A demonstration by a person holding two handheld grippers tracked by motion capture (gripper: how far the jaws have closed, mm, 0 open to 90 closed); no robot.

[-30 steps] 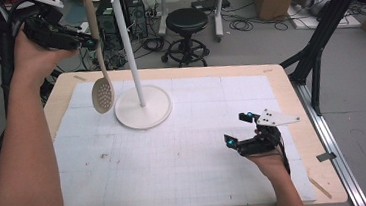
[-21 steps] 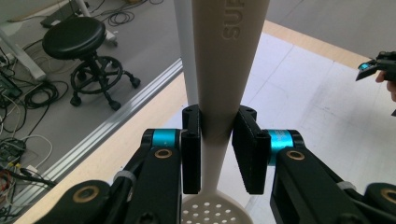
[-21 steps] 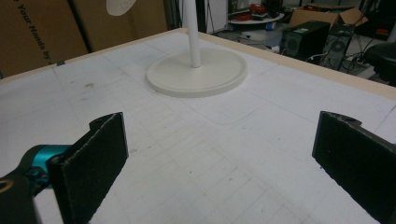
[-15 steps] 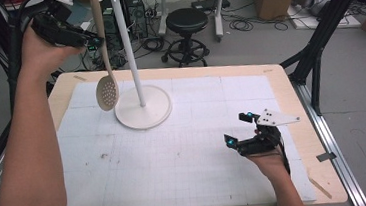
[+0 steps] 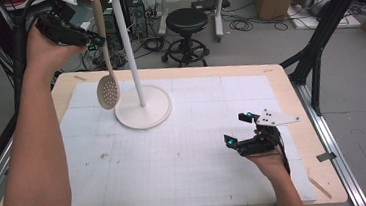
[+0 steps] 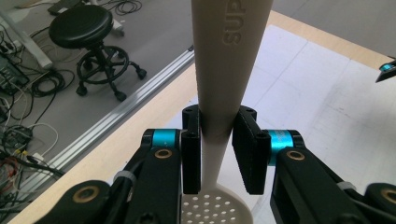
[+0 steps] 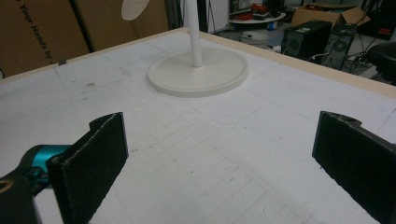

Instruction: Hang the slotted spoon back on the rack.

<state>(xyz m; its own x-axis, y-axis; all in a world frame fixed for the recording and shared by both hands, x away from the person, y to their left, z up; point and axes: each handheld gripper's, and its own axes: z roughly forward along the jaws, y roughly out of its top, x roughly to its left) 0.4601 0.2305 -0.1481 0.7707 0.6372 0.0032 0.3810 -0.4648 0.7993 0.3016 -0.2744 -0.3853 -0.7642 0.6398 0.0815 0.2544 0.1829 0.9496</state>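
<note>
1. Left gripper (image 5: 94, 42), upper left of the high view, raised above the table's (image 5: 290, 93) far left corner; clamped on the spoon's (image 5: 106, 64) handle.
2. In the left gripper view, both pads (image 6: 191, 149) pressed against the beige handle (image 6: 219, 70) at frame centre, perforated bowl (image 6: 215, 210) showing below at the bottom edge.
3. Spoon hanging nearly upright in the high view, handle top near the hooks of the stand (image 5: 131, 52), bowl down just left of the stand's round base (image 5: 144, 109), clear of the mat.
4. Right gripper (image 5: 237, 128), lower right of the high view, low over the white mat; jaws spread wide, nothing between them.
5. Stand base (image 7: 198, 72) in the upper centre of the right gripper view, well apart from the pads (image 7: 95, 158).
</note>
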